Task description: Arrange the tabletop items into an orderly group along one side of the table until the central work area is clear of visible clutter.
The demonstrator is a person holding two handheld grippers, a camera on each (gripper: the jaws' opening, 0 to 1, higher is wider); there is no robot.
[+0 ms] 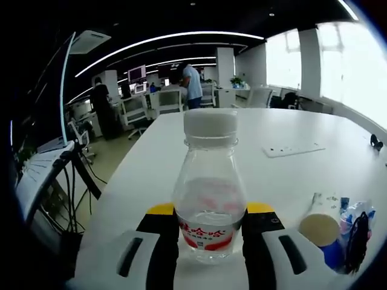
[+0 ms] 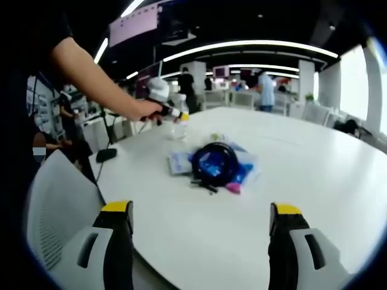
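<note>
A clear plastic bottle [image 1: 209, 199] with a white cap and a red label stands upright on the white table [image 1: 290, 181]. My left gripper [image 1: 210, 209] is shut on the bottle, its yellow-tipped jaws pressing on both sides of the lower body. In the right gripper view, a person's hand holds that left gripper [image 2: 162, 107] with the bottle [image 2: 178, 128] at the table's far left edge. My right gripper [image 2: 201, 211] hangs open over the near table edge, holding nothing. Ahead of it lies a pile: a coiled black cable [image 2: 214, 163] on blue packets [image 2: 181, 162].
The same pile shows at the lower right of the left gripper view, with a tan round end [image 1: 319, 228] and the black cable [image 1: 358, 240]. A flat white card [image 1: 293, 149] lies further along. A white mesh chair [image 2: 54, 205] stands by the table's edge, near a small black object [image 2: 106, 154].
</note>
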